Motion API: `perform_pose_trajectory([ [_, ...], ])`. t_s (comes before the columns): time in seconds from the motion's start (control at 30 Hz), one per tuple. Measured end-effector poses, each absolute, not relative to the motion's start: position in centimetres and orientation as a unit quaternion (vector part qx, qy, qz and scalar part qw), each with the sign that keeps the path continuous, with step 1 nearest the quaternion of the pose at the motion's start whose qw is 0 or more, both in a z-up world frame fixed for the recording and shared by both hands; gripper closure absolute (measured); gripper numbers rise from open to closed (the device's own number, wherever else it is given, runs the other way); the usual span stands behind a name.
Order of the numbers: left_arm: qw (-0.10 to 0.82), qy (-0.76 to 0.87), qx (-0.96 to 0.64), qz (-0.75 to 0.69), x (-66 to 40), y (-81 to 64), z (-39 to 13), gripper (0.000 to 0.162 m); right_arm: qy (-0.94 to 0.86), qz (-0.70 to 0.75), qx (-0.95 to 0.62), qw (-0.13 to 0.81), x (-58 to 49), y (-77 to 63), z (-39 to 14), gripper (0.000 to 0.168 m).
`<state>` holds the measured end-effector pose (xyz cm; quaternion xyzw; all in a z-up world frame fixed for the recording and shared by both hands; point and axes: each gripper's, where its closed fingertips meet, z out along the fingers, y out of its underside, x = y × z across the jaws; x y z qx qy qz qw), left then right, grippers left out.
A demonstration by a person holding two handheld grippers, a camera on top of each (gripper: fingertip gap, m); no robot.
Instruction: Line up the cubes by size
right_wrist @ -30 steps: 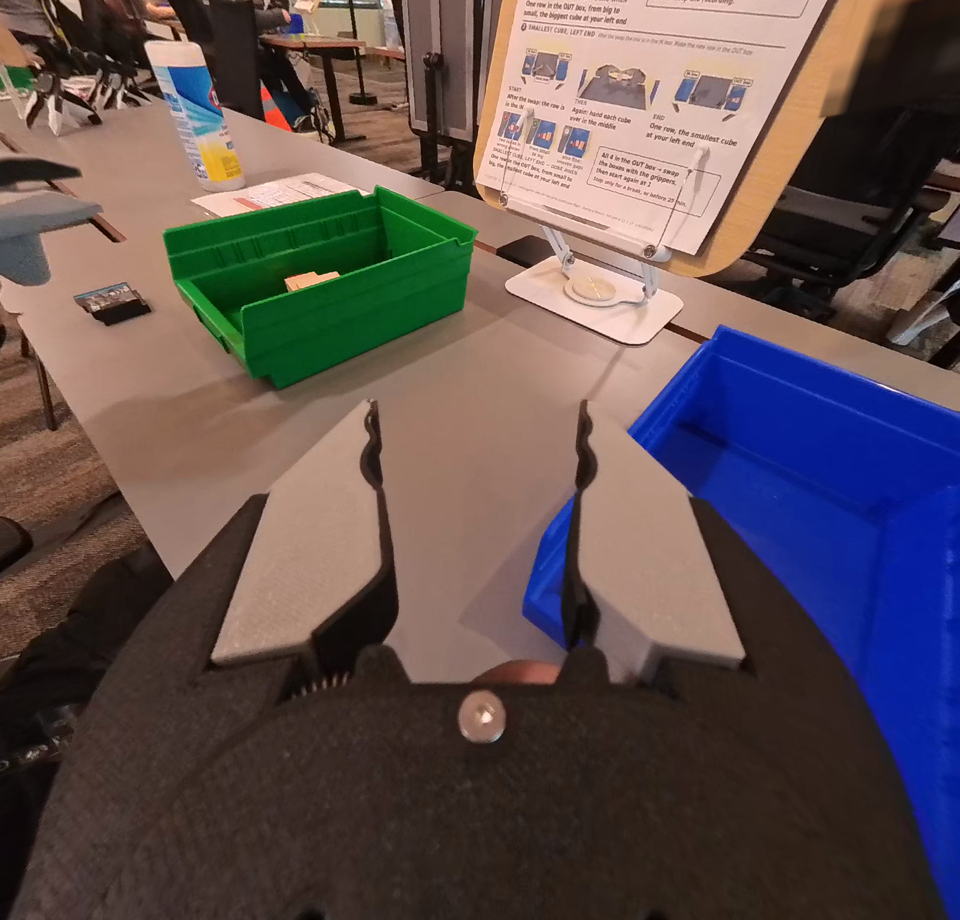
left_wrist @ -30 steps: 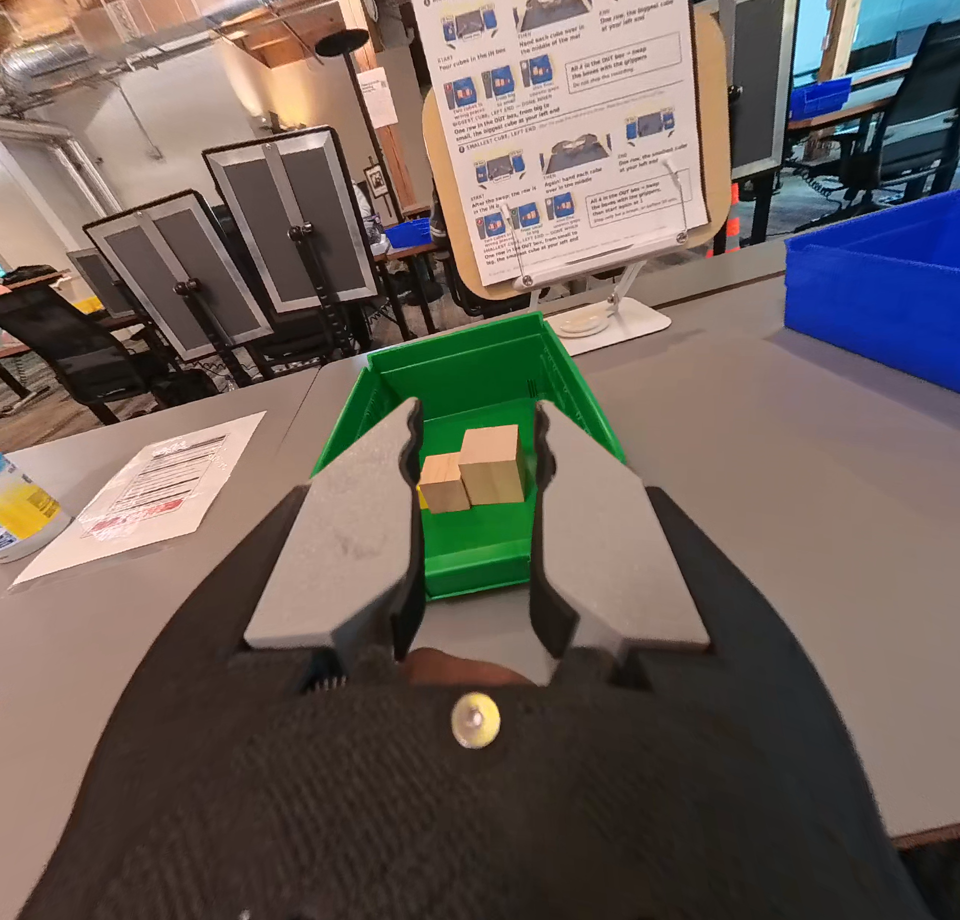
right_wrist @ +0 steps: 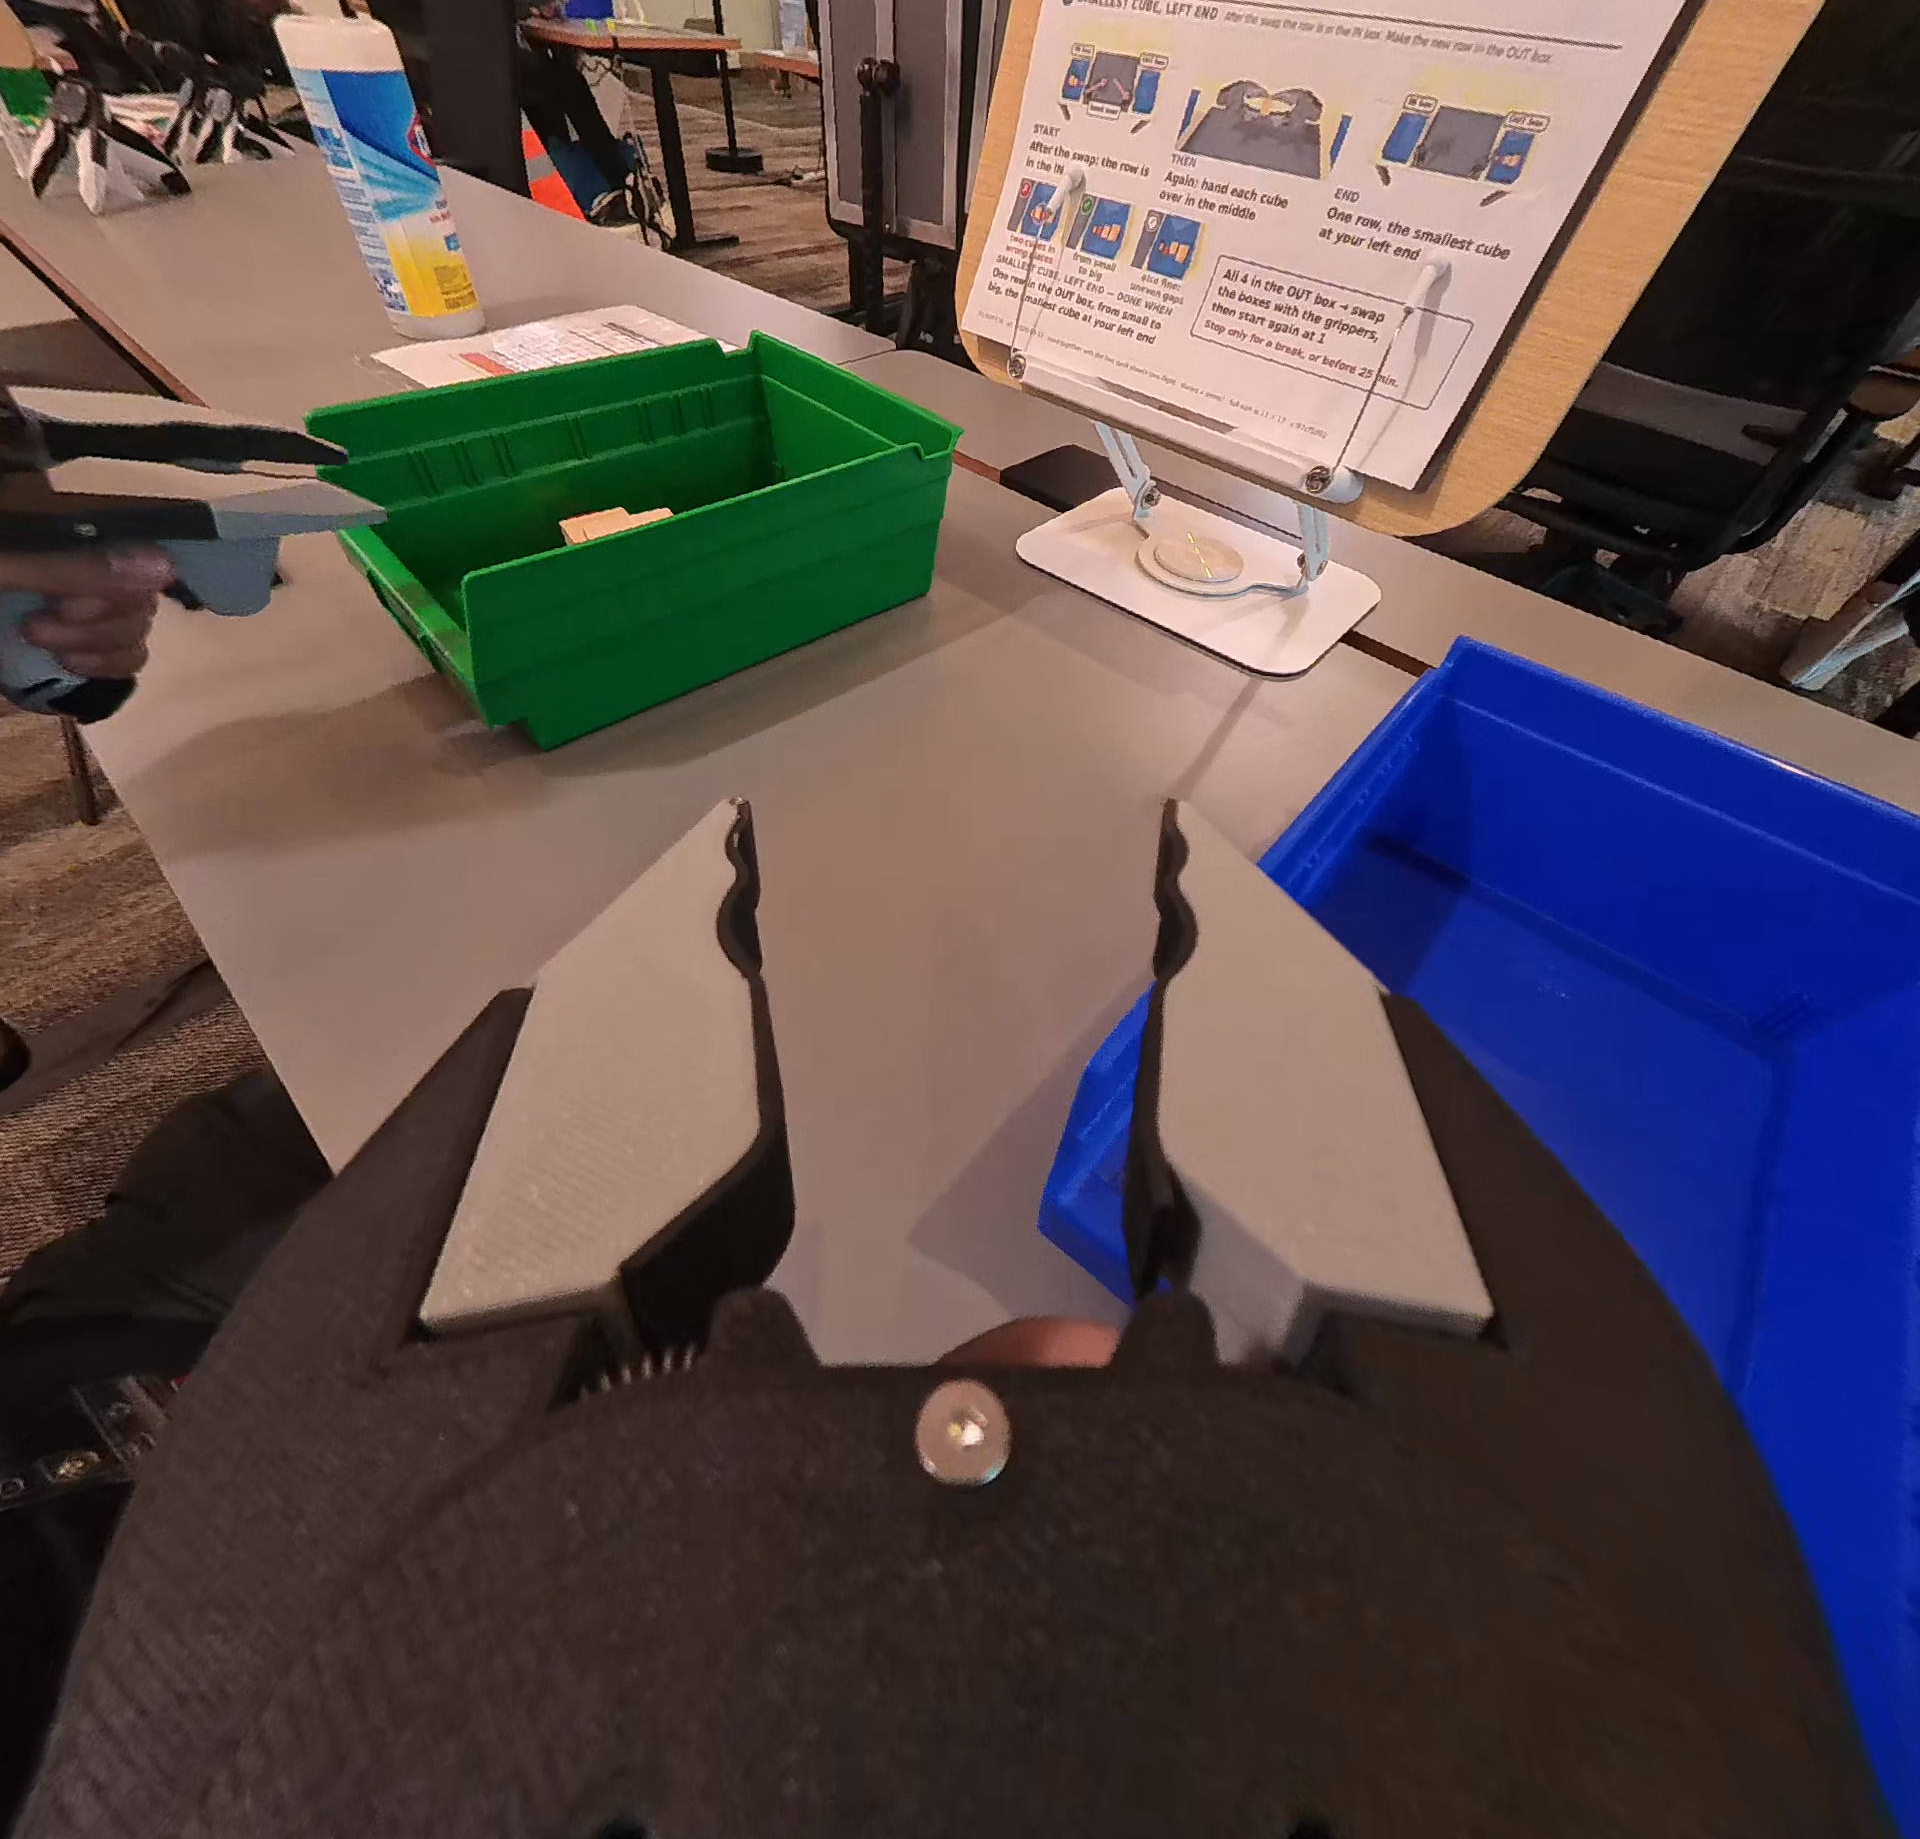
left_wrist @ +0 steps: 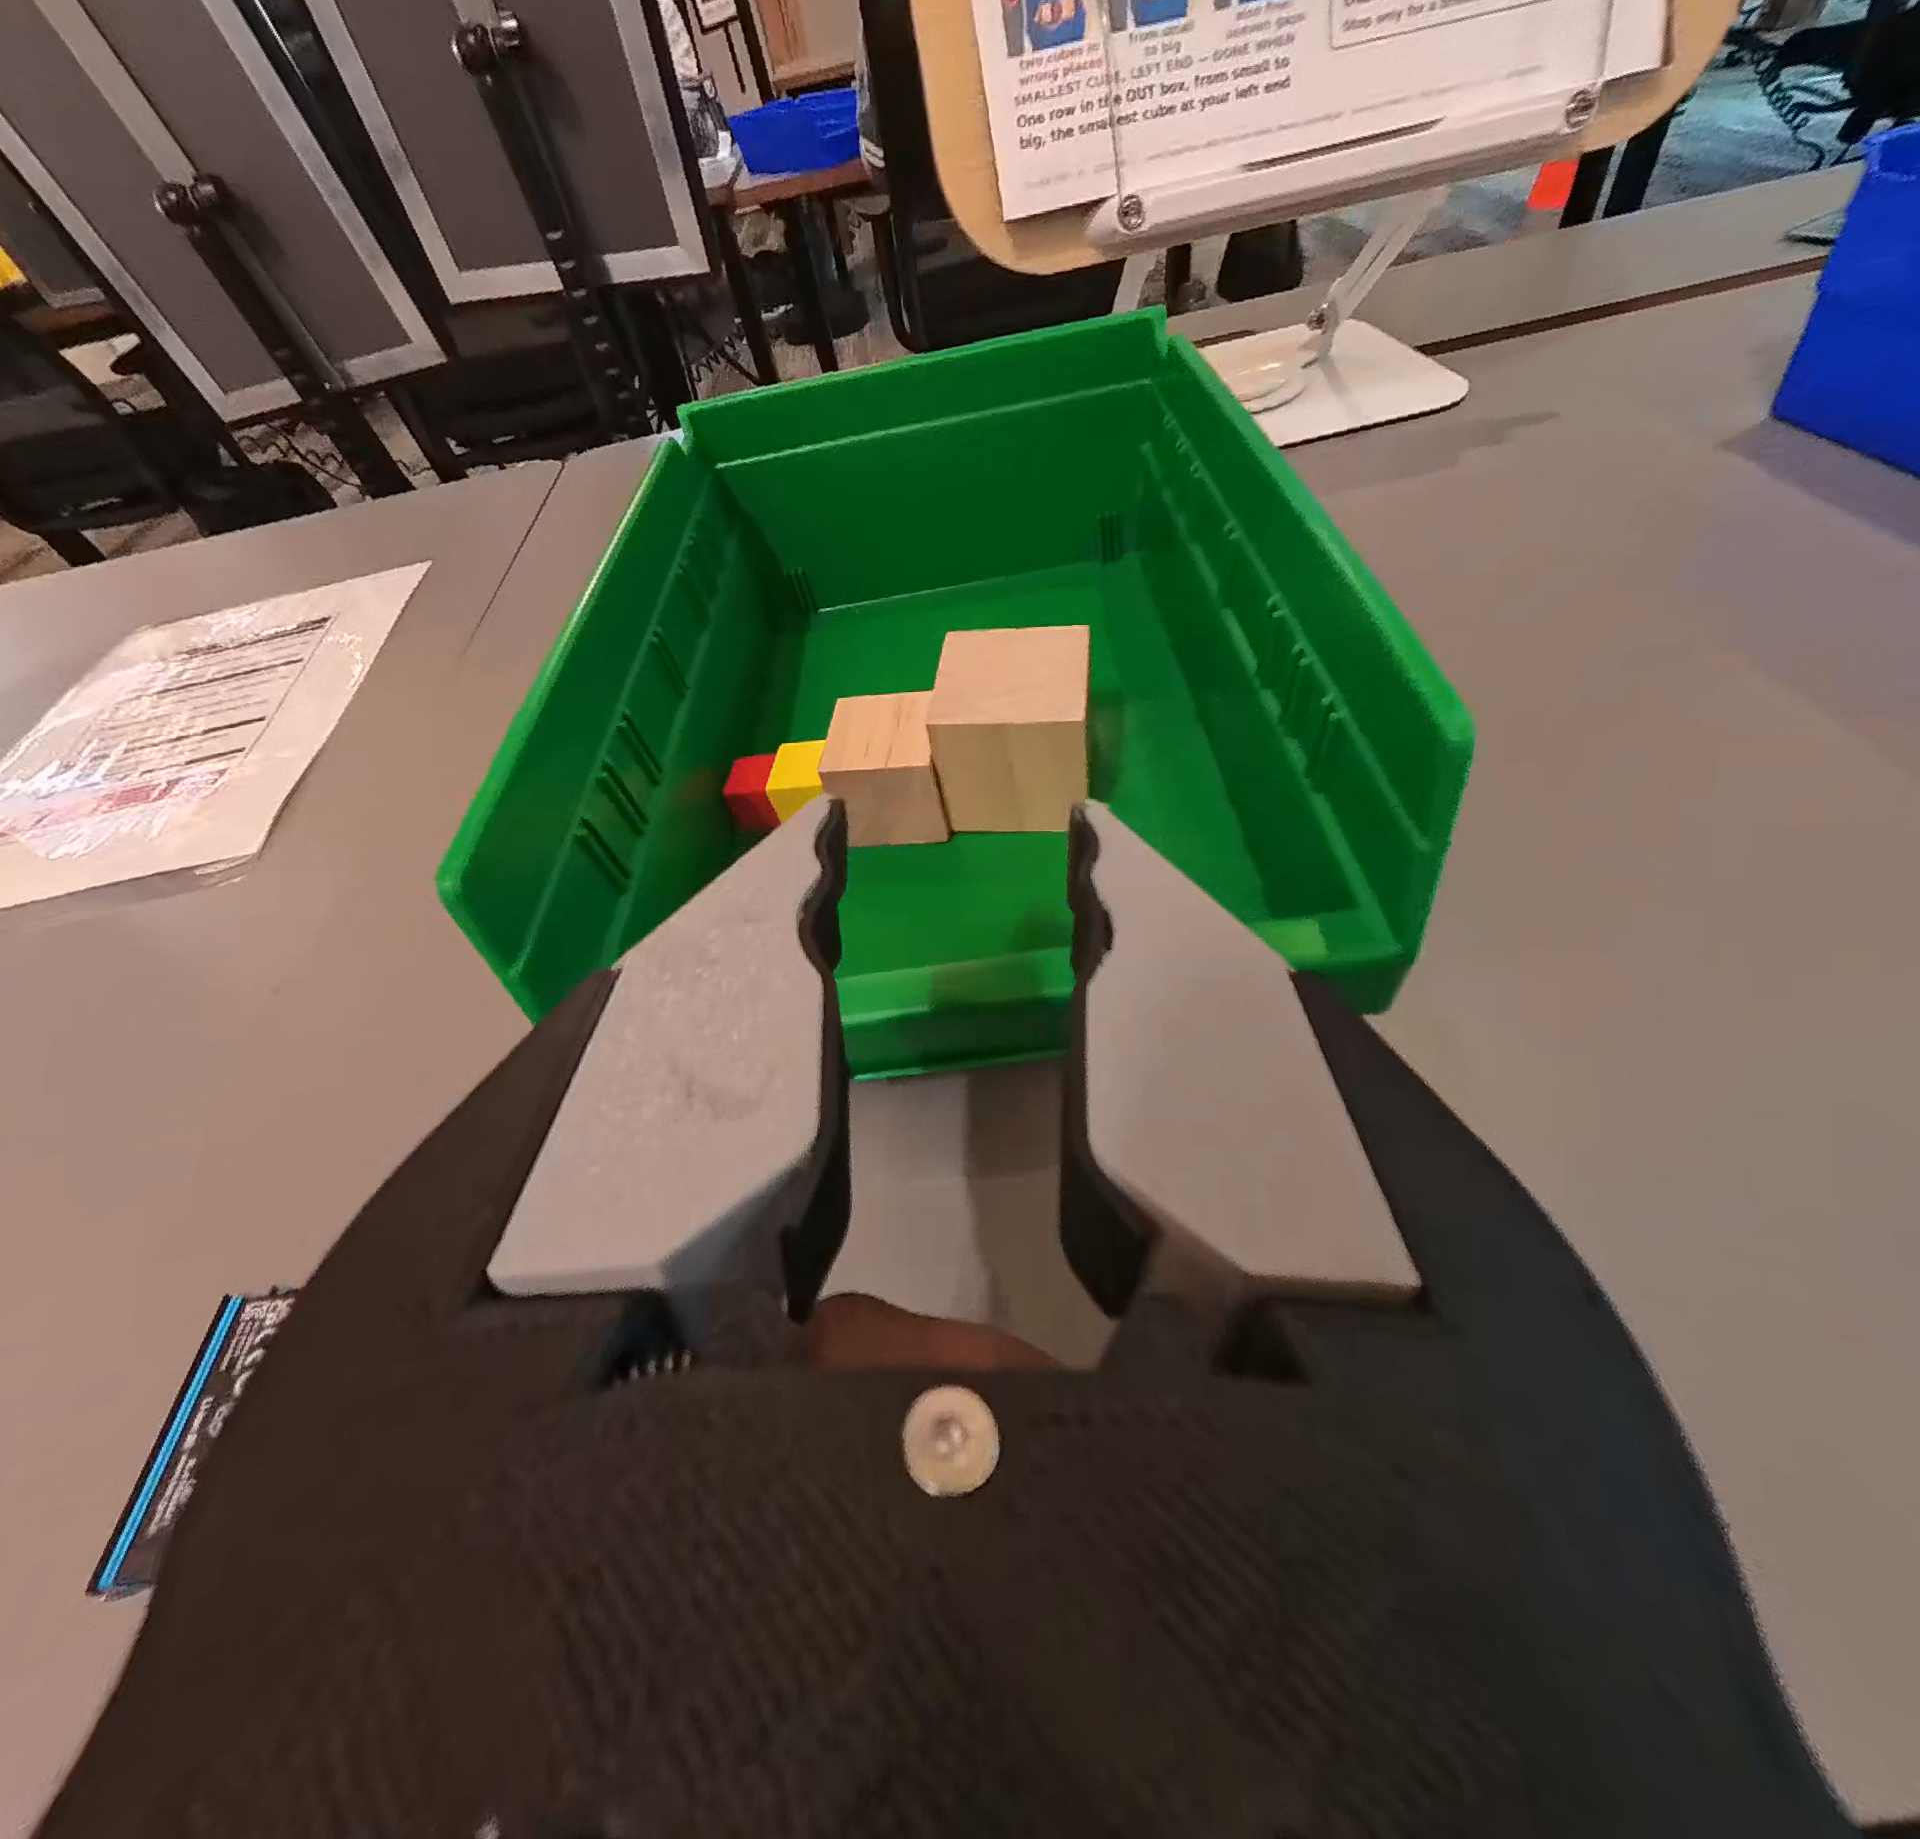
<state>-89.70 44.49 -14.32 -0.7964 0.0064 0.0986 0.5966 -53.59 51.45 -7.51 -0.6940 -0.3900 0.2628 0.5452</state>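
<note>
Left wrist view, centre frame: green bin (left_wrist: 582,833) sitting on grey table (left_wrist: 1621,771), its low front wall facing the camera; four cubes lying in one row on the bin floor, growing in size from left to right; red cube (left_wrist: 746,790) smallest, flat painted faces, touching yellow cube (left_wrist: 798,779), a little bigger, also painted; next the medium wooden cube (left_wrist: 885,771), pale bare wood with visible grain, pressing against the large wooden cube (left_wrist: 1010,727), same pale wood, tallest, reaching further back in the bin; row sitting mid-floor, nearer the left wall. Left gripper (left_wrist: 951,821) hanging just in front of the two wooden cubes, grey fingers apart, nothing between them, tips level with the cubes' front faces; contact cannot be told. Laminated sheet (left_wrist: 177,740) lying at left edge; instruction board on a stand (left_wrist: 1340,54) standing at top right, behind the bin.

Right wrist view: left gripper (right_wrist: 343,485) showing at left edge, pointing into the green bin (right_wrist: 665,615), upper left of frame; only wooden tops peeking over its wall; wipes canister (right_wrist: 384,179) standing behind it. Right gripper (right_wrist: 954,815) hovering over bare table at centre, fingers spread wide, gripping nothing; blue bin (right_wrist: 1538,833) sitting at right, just beside the right finger.
</note>
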Motion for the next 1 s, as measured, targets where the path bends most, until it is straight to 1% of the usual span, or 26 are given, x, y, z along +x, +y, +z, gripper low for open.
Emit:
perform_pose_trajectory([
  [0.43, 0.55, 0.015, -0.829, 0.101, -91.5, 48.5, -16.4, 0.121, -0.393, 0.26, -0.693, 0.545, -53.4, 51.4, -7.6, 0.093],
  [0.77, 0.465, 0.036, -0.878, 0.112, -93.6, 51.2, -18.3, 0.119, -0.392, 0.26, -0.679, 0.564, -53.1, 50.9, -6.4, 0.093],
  [0.83, 0.435, 0.056, -0.89, 0.121, -93.9, 51.4, -18.9, 0.125, -0.39, 0.259, -0.676, 0.569, -52.8, 50.9, -6.1, 0.093],
  [0.87, 0.421, 0.065, -0.896, 0.125, -94.0, 51.5, -19.1, 0.133, -0.388, 0.26, -0.676, 0.57, -52.7, 50.9, -5.9, 0.093],
  [0.93, 0.388, 0.086, -0.909, 0.124, -94.1, 51.7, -19.7, 0.157, -0.386, 0.264, -0.676, 0.57, -52.5, 50.9, -5.8, 0.093],
  [0.97, 0.369, 0.096, -0.917, 0.119, -93.9, 51.7, -20.1, 0.162, -0.385, 0.265, -0.676, 0.57, -52.4, 51.0, -5.8, 0.093],
  [1.0, 0.348, 0.109, -0.924, 0.111, -93.6, 51.7, -20.5, 0.162, -0.384, 0.265, -0.676, 0.57, -52.3, 51.0, -5.8, 0.093],
])
